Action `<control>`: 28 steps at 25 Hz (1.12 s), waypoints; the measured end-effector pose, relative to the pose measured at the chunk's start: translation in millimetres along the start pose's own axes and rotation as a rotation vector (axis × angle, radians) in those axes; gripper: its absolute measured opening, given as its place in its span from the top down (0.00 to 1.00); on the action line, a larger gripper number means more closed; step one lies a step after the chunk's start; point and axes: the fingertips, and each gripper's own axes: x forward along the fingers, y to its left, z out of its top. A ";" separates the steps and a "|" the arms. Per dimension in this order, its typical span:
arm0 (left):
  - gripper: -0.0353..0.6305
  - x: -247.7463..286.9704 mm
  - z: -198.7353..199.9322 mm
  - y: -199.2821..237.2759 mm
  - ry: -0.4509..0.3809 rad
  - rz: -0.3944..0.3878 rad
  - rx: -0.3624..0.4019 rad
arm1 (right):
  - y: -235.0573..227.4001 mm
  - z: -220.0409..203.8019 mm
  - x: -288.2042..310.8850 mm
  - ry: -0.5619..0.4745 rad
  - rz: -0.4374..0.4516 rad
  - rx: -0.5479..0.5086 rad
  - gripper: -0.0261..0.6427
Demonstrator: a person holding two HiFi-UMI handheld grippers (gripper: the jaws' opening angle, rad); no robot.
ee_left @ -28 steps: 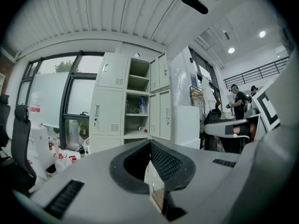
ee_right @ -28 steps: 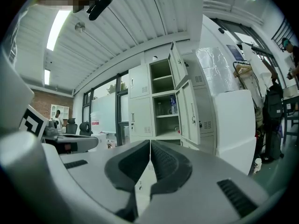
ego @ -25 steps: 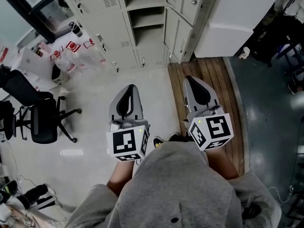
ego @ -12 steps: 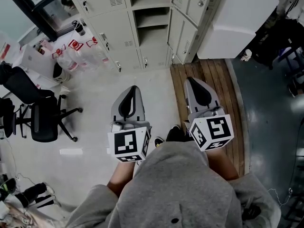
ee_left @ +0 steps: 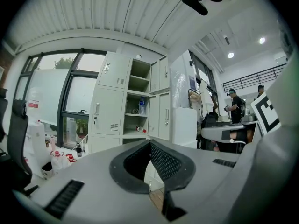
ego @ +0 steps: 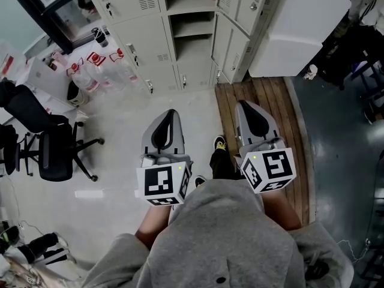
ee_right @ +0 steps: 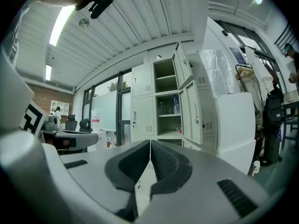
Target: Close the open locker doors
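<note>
Though nothing sits between them, the left tongs [ego: 170, 113] and right tongs [ego: 243, 104] are each pressed together, held level above the floor [ego: 120, 131]. Well beyond, open locker doors [ego: 231, 44] stand swung out at the right of the lockers [ego: 135, 41], shelves exposed.
</note>
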 end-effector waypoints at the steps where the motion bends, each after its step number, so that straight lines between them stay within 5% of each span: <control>1: 0.93 0.4 0.2 -1.0 -0.002 -0.003 0.001 | -1.3 -0.8 -0.5 -0.002 -0.004 0.001 0.92; 16: 0.93 26.2 1.2 5.0 -0.017 -0.010 0.026 | -20.3 -3.9 22.2 -0.022 -0.022 -0.006 0.92; 28: 0.93 98.0 1.8 8.9 -0.003 -0.032 0.037 | -75.6 -4.6 73.2 -0.014 -0.055 -0.016 0.92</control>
